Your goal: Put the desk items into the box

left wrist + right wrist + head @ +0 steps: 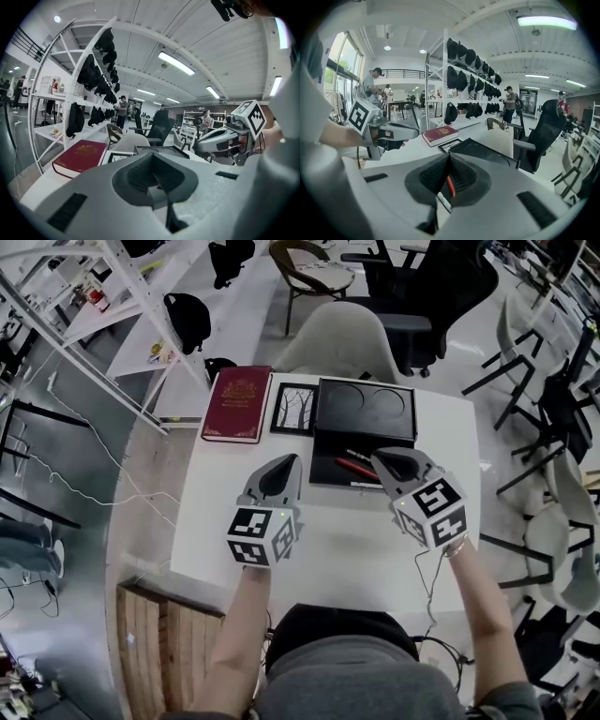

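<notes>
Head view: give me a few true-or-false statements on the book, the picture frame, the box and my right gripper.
1. The dark red hardcover book lies inside the black rectangular box. False: it lies on the white table, left of the box.
2. A red pen lies in the box. True.
3. The black-framed branch picture sits between the book and the box's open lid. True.
4. The right gripper has its fingers wide apart. False: they are together.

Bare table (375, 559) front; box lid (365, 409) beyond.
</notes>
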`<state>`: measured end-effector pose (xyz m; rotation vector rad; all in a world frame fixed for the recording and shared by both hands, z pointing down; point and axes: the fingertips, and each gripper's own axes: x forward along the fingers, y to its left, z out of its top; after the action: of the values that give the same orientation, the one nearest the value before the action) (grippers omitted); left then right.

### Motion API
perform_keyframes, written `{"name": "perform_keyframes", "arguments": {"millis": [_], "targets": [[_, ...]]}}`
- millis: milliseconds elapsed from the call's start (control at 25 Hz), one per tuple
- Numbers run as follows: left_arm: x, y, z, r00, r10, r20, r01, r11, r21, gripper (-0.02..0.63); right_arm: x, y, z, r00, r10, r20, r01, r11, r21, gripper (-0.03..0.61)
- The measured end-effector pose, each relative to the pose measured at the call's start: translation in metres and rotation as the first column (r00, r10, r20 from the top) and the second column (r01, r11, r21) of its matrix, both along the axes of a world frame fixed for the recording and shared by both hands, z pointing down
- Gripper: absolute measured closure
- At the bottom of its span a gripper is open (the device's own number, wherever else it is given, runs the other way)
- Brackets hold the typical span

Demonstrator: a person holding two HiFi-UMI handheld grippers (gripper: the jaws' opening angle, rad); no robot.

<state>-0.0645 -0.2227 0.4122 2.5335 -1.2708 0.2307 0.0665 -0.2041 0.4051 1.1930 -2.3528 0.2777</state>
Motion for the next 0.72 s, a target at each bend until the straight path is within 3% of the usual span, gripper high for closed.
{"name": "perform_keyframes", "arguments": {"millis": [440,720], "targets": [[0.013,0.008,-0.009,1.000,0.028,0.008,-0.028,0.999,0.023,0.607,0.018,0.023,-0.025,0.994,0.057,0.095,-0.063,0.996,0.066,0.574],[0.019,0.013,-0.011,0.999,0.032,0.009,-0.032,0.999,0.028,0.607,0.039,0.036,-0.044,0.962,0.156,0.226,-0.189,0.973,0.131,0.575]]}}
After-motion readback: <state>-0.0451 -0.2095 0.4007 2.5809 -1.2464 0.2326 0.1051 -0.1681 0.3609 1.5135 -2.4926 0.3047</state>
